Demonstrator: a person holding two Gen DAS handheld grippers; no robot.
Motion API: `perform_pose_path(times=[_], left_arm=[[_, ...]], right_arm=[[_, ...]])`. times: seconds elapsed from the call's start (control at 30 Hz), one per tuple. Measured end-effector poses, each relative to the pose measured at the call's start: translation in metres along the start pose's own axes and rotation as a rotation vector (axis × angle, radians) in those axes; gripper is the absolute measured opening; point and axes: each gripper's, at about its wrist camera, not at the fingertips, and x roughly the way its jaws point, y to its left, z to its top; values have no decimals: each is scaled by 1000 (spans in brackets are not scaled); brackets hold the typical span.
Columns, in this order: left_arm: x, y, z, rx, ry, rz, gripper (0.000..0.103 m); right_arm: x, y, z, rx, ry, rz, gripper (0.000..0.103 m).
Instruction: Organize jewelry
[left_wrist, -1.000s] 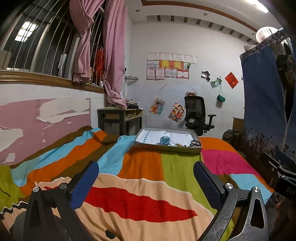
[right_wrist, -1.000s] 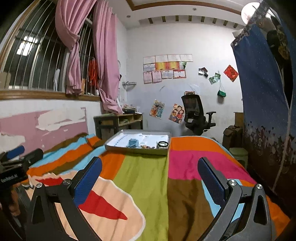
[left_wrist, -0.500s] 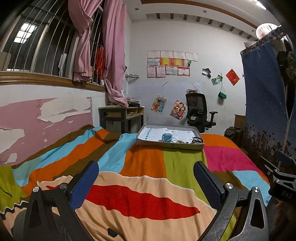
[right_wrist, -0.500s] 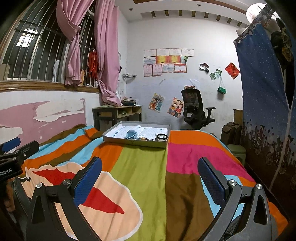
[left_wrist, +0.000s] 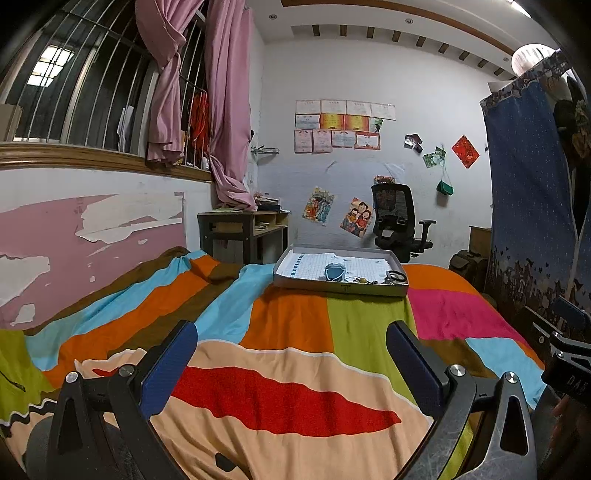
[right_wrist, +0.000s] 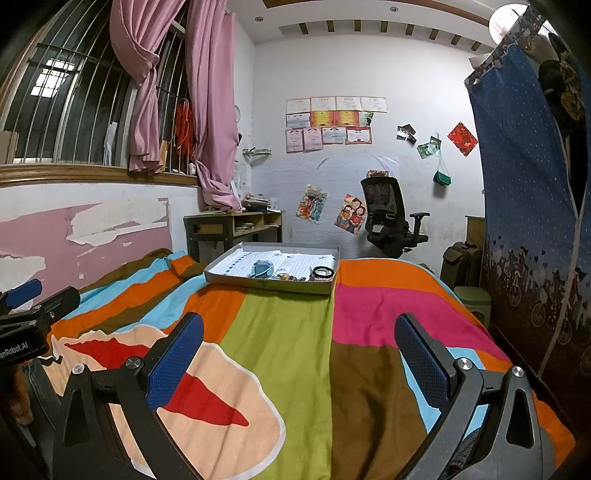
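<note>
A shallow grey cardboard tray (left_wrist: 340, 287) (right_wrist: 269, 286) sits at the far end of the bed, lined with gridded paper. Inside it lie a blue round item (left_wrist: 334, 271) (right_wrist: 261, 268), a dark ring-shaped bangle (left_wrist: 397, 276) (right_wrist: 322, 272) and some small jewelry pieces (left_wrist: 360, 280) (right_wrist: 286, 276) too small to make out. My left gripper (left_wrist: 291, 354) is open with nothing between its blue pads, well short of the tray. My right gripper (right_wrist: 299, 350) is also open and holds nothing, likewise far from the tray.
A striped multicolour bedspread (left_wrist: 295, 321) (right_wrist: 288, 332) covers the bed. A peeling pink wall (left_wrist: 92, 236) runs along the left. Beyond the bed stand a wooden desk (left_wrist: 243, 229) and a black office chair (left_wrist: 399, 221). A blue curtain (right_wrist: 524, 184) hangs on the right.
Both grippers have tilted slightly so the tray sits a little lower and nearer in view. Their jaws stay open and nothing was taken hold of.
</note>
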Motion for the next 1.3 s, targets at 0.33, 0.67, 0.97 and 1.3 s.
perform_pose_path(times=[0.33,0.67,0.97,1.3], left_arm=[[0,0,1,1,1,3,103],[1,0,1,2,4,2,103],[1,1,2,0,3,2,103],[1,1,4,4,3,2,103]], right_arm=[[-1,2,0,-2,-1,-1,102],[0,4,-1,-2,2,-2,102],[-1,5,-1,-1,2,-3,102],[-1,6,0,0,2,-4,102]])
